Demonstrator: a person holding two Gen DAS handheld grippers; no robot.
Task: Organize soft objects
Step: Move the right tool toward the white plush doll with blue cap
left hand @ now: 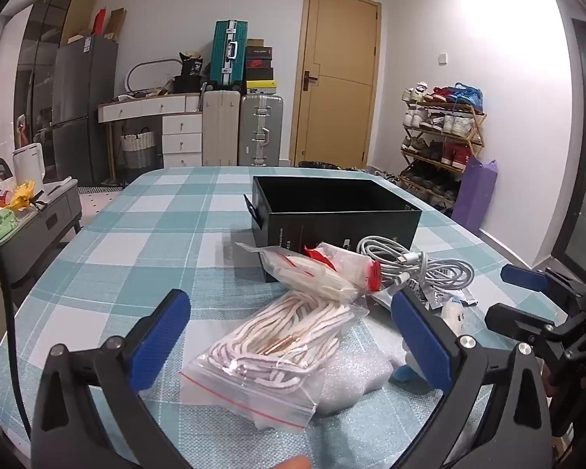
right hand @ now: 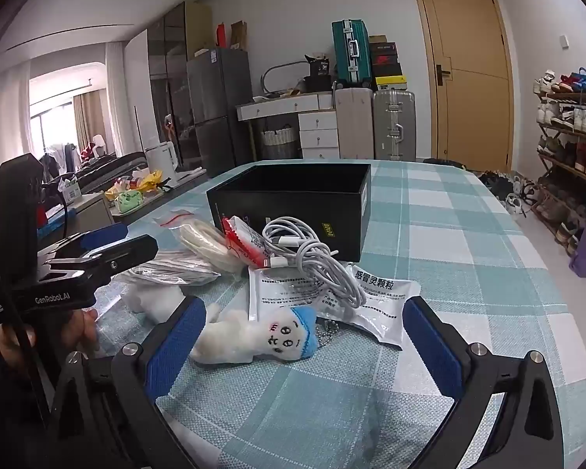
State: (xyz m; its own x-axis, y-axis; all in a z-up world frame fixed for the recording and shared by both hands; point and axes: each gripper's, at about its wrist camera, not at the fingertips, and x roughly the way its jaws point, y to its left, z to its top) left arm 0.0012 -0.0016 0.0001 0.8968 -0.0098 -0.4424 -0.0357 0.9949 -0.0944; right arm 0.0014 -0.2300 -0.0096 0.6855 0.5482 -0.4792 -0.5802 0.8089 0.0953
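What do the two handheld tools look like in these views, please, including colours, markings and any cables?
Both match: the left tool and right tool have black angular frames, silver bolts and ribbed blue pads lining the fingers. From the right view, white "GenRobot.AI" lettering marks the left tool's body, and a thin black cable runs beside it.

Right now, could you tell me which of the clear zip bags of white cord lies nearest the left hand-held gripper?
The clear zip bag of white cords with copper-coloured tips, between the left hand-held gripper fingers; the other cord bag lies farther back, by the black open box.
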